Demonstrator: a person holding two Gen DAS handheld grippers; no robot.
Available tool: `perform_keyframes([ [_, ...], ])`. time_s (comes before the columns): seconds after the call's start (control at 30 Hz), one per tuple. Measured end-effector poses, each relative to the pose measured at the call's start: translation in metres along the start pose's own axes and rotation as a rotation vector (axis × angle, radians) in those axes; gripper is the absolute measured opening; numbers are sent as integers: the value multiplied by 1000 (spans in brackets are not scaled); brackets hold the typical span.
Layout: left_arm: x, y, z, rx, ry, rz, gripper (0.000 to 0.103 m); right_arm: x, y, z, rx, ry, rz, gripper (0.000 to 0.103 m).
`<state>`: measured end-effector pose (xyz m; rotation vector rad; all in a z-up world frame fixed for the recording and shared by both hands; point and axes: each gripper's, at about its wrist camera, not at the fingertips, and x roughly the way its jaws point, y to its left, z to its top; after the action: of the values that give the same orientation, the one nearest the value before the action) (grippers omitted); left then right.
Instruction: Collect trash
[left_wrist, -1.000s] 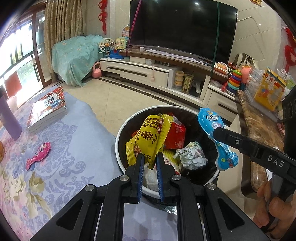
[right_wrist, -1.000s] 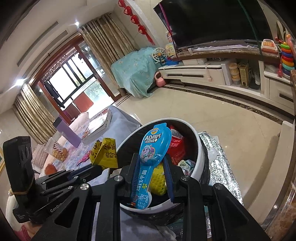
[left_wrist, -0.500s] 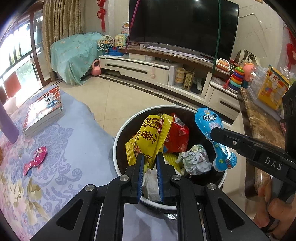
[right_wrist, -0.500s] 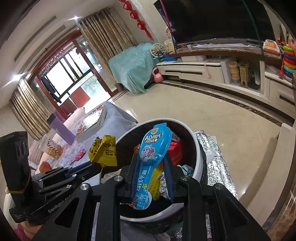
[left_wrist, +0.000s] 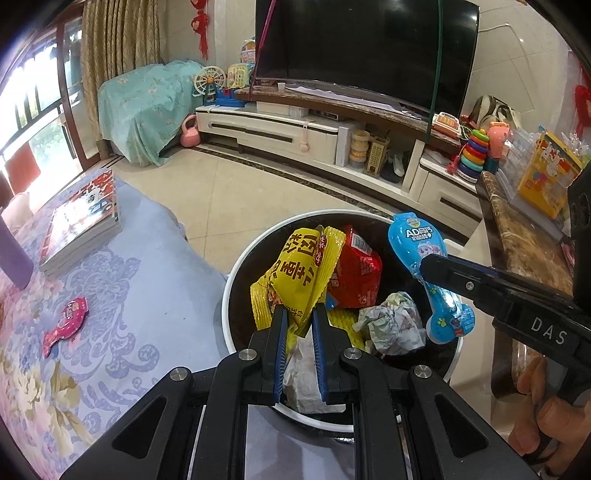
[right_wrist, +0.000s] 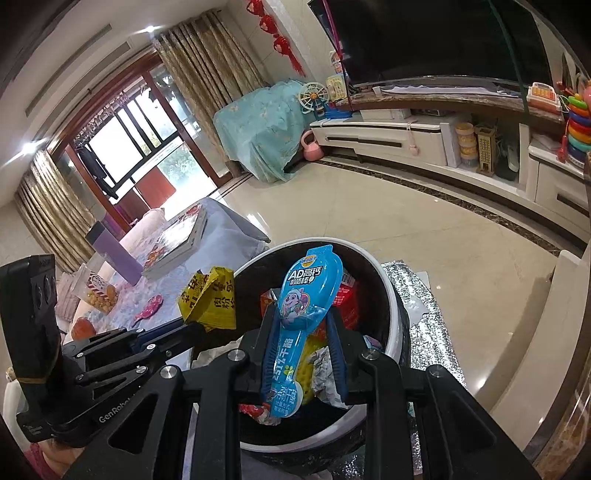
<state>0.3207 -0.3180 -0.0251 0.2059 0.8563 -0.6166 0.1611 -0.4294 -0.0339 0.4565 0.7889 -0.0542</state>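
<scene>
My left gripper pinches the yellow wrapper over the trash bin, and my right gripper clamps the blue cheese-stick packet above the same opening. The bin looks nearly full. If I let go carelessly, the light wrapper could slide off the heap, or the long packet could tip over the rim onto the floor.

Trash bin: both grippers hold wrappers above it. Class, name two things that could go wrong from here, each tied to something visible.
1. The bin is already heaped with a red wrapper and crumpled paper; a dropped yellow wrapper from the left gripper may perch on the pile and slide out.
2. The right gripper holds the long blue wrapper near the bin's rim; released there, it might tip outside onto the floor.
</scene>
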Motion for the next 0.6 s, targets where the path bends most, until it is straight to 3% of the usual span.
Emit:
perform_keyframes([
  [0.33, 5, 0, 3, 11, 10, 3, 15, 6, 1, 5, -12, 17, -18, 27],
  [0.43, 3, 0, 4, 11, 12, -6, 29, 8, 2, 6, -1, 24, -24, 31],
  [0.53, -4, 1, 4, 12, -5, 2, 43, 3, 0, 6, 17, 10, -24, 47],
  [0.6, -11, 4, 0, 7, -21, 5, 49, -2, 0, 6, 24, -1, -20, 49],
])
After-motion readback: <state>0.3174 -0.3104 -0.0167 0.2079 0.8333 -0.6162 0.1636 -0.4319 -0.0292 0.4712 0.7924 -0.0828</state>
